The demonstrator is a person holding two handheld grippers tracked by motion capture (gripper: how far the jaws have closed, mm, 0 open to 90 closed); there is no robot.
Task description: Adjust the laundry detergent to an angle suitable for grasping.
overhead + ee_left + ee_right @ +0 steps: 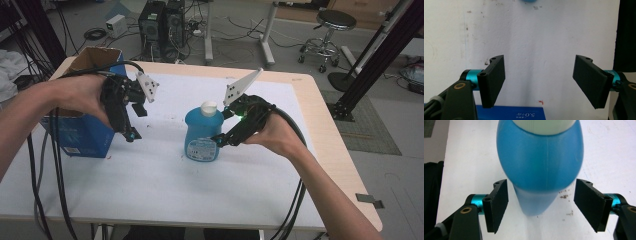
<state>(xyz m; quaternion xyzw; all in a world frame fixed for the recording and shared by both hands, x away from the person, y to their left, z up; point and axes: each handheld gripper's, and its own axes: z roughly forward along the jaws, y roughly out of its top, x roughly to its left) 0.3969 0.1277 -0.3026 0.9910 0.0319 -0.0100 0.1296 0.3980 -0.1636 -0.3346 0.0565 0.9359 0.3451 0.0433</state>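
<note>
Standing upright near the middle of the white table (150, 185), the blue bottle (202, 135) is keeping its long axis vertical, white cap (208, 107) on top; the right gripper (224, 131) is sitting just to its right, its jaws apart on both sides of the bottle body (541, 167) and not pressing it; the left gripper (131, 122) is hanging well to the left, beside the blue box (82, 135), its jaws wide apart with nothing between them; so the right hand (275, 134) is clearly the nearer one to the bottle.
</note>
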